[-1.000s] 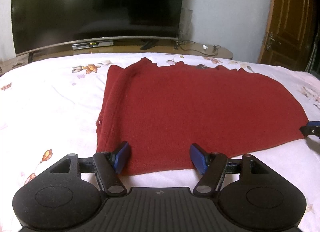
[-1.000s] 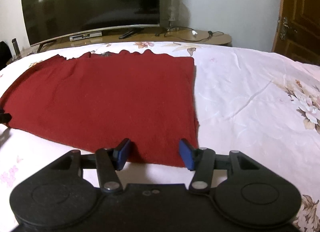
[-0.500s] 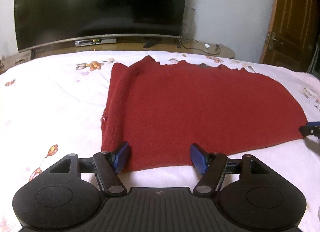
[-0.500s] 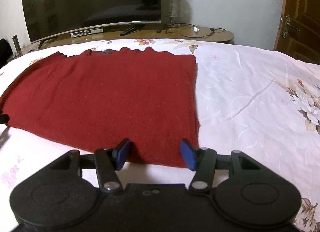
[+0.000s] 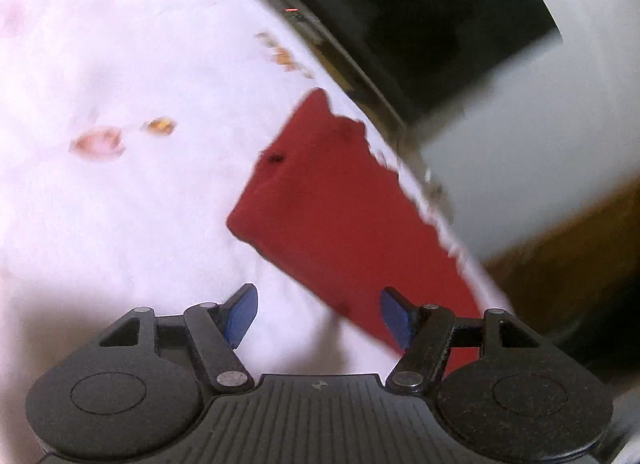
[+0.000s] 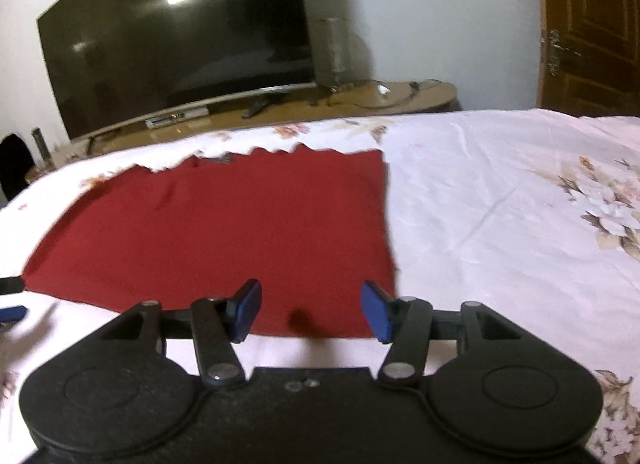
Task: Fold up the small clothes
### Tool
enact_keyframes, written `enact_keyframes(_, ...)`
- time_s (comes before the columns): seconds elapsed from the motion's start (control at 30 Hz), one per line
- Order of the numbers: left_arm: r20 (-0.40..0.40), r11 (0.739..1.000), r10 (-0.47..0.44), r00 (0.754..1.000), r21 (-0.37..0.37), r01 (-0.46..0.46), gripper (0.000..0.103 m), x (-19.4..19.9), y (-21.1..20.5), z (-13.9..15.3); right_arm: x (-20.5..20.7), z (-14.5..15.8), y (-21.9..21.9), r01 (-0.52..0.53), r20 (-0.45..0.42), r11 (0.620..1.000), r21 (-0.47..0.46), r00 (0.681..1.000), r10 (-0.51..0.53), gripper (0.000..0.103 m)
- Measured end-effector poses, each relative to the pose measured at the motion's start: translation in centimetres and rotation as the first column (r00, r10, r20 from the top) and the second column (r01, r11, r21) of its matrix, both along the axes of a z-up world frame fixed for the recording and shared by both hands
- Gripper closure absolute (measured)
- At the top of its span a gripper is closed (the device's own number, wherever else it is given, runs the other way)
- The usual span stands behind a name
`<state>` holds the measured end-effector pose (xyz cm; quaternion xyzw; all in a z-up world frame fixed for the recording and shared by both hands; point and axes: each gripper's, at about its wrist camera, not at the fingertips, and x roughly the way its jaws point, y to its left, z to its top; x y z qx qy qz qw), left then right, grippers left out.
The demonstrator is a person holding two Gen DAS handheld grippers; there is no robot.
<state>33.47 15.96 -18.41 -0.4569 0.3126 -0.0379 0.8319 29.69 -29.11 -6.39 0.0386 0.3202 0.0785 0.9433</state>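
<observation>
Right wrist view shows the red knitted garment (image 6: 224, 232) lying flat on the floral bedsheet (image 6: 500, 200), its near hem just ahead of the right gripper (image 6: 310, 310), whose blue-padded jaws stand wide apart and grip nothing. Left wrist view is rolled steeply and blurred, so the same red garment (image 5: 340, 208) runs as a slanted strip across the bedsheet (image 5: 120, 204); the left gripper (image 5: 318, 314) is likewise spread wide and empty, its right pad close to the garment's near edge, though whether it touches the cloth cannot be told through the blur. Beyond the bed stand a dark television (image 6: 180, 48) on a low wooden stand (image 6: 380, 98) and a wooden door (image 6: 588, 28). The garment looks already folded into a rectangle, so the step in hand is probably lining up for another fold. The next move calls for each gripper to settle over a near corner of the hem, pinch through all the layers, then lift and carry that edge evenly across toward the far side.
</observation>
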Motion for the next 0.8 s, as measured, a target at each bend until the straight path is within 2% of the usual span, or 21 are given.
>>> enact_keyframes(0.1,0.006,0.997,0.033,0.999,-0.063,-0.033,0.037,0.8,0.4,-0.8,0.3,0.7,1.6,-0.037,0.02,0.999,0.014,0.999,0.037,0.05)
enact_keyframes(0.3,0.048,0.994,0.094,0.994,-0.066,-0.091,0.04,2.8,-0.2,-1.4,2.5,1.1,4.6,-0.09,0.029,0.995,0.035,0.996,0.089,0.054)
enact_keyframes(0.4,0.045,0.986,0.144,0.989,-0.092,-0.139,0.061,3.6,0.3,-2.2,4.5,1.1,6.0,-0.113,0.029,0.992,0.056,0.993,0.111,0.056)
enact_keyframes(0.47,0.025,0.982,0.163,0.986,-0.101,-0.16,0.087,4.3,1.0,-2.7,6.0,0.9,7.1,-0.133,0.027,0.989,0.06,0.991,0.132,0.06)
enact_keyframes(0.5,0.021,0.98,0.165,0.986,-0.113,-0.162,0.09,4.6,1.3,-3.1,6.8,0.8,7.7,-0.146,0.025,0.988,0.058,0.989,0.145,0.065)
enact_keyframes(0.53,0.035,0.98,0.162,0.986,-0.125,-0.156,0.091,4.7,1.5,-3.4,7.4,0.6,8.3,-0.157,0.021,0.986,0.056,0.988,0.156,0.067)
enact_keyframes(0.6,0.04,0.984,0.148,0.988,-0.103,-0.143,0.091,4.9,1.4,-3.1,8.5,0.0,9.3,-0.178,0.01,0.983,0.051,0.984,0.178,0.075)
enact_keyframes(0.8,0.066,0.988,0.137,0.988,-0.084,-0.132,0.091,4.6,1.4,-3.2,10.9,-1.5,12.0,-0.227,-0.014,0.974,0.021,0.974,0.227,0.089)
